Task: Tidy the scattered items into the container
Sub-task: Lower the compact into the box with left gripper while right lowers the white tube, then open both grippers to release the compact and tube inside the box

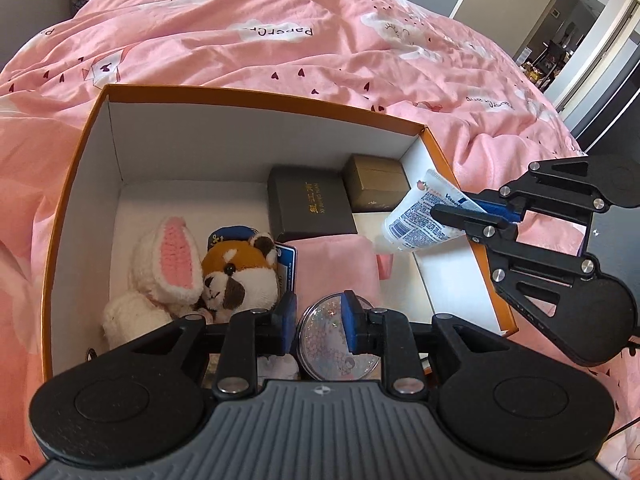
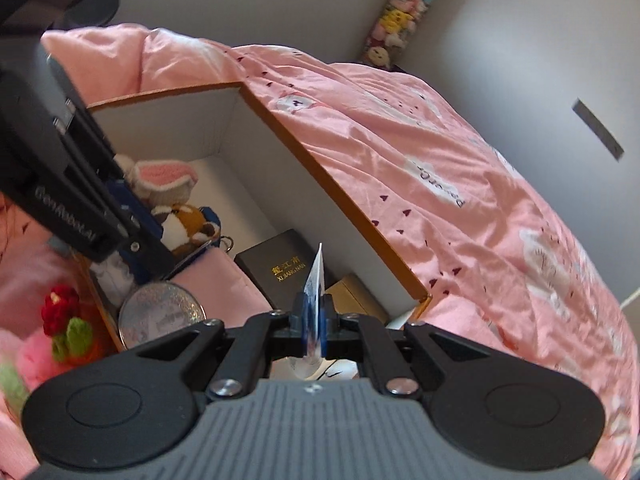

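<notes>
An orange-rimmed white box point(image 1: 260, 98) sits on the pink bed. Inside lie a white bunny plush point(image 1: 160, 276), a brown fox plush point(image 1: 240, 276), a dark gift box point(image 1: 308, 206), a brown box point(image 1: 376, 184), a pink cloth point(image 1: 336, 264) and a round glittery case point(image 1: 336, 338). My left gripper point(image 1: 318, 322) is open over the box's near edge, its blue pads on either side of the round case's top. My right gripper point(image 2: 314, 322) is shut on a white Vaseline tube point(image 1: 420, 216), held over the box's right rim; the tube shows edge-on in the right wrist view point(image 2: 316, 276).
The pink duvet point(image 1: 320, 32) surrounds the box point(image 2: 336, 196). A red and green crochet toy point(image 2: 64, 320) lies outside the box's near-left side. An open doorway point(image 1: 560, 52) is at the far right. Plush toys point(image 2: 396, 20) are stacked in the room's corner.
</notes>
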